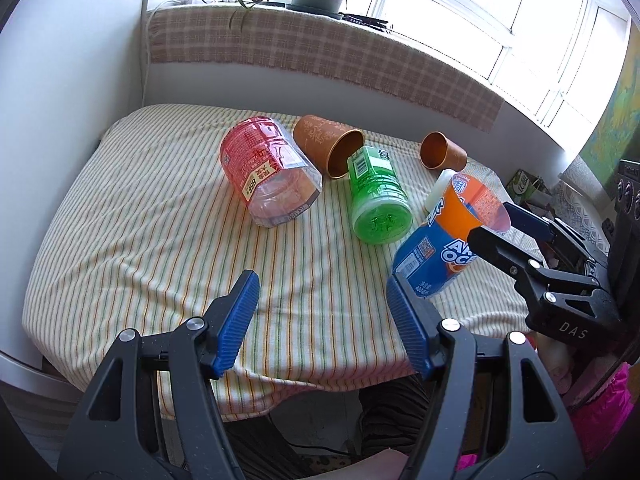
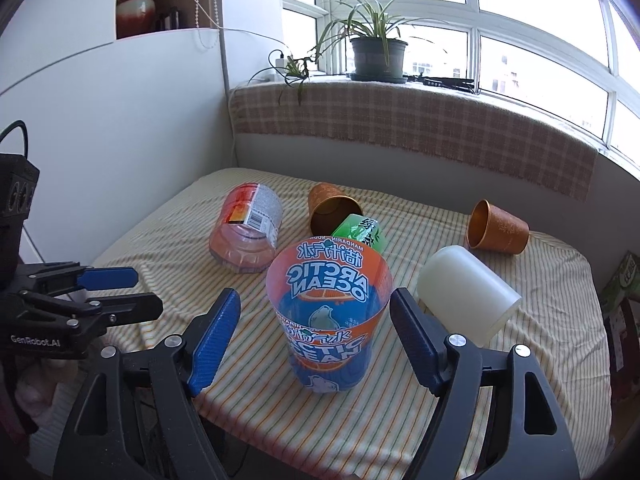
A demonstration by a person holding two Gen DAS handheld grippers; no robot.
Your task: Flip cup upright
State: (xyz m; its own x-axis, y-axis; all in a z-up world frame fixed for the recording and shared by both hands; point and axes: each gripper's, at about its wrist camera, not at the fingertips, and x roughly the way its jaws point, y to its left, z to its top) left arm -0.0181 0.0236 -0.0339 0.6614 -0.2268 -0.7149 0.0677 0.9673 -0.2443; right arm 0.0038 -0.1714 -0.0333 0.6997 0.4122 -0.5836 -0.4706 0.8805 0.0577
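A blue and orange "Arctic Ocean" cup (image 2: 328, 320) stands mouth up near the front edge of the striped tablecloth (image 2: 520, 360). My right gripper (image 2: 316, 296) is open, one finger on each side of the cup with small gaps. In the left wrist view the same cup (image 1: 436, 252) appears at the right with the right gripper (image 1: 494, 222) at its rim. My left gripper (image 1: 322, 280) is open and empty over the cloth's front part. Lying on their sides are a red cup (image 1: 268, 172), a green cup (image 1: 376, 200), a white cup (image 2: 468, 296) and two brown cups (image 1: 328, 144) (image 2: 498, 232).
A white wall (image 2: 120, 140) closes the left side. Behind the table runs a sill under a checked cloth (image 2: 400, 120) with a potted plant (image 2: 378, 56). A green box (image 2: 624, 280) stands off the right edge. A person's legs (image 1: 392, 408) show below the front edge.
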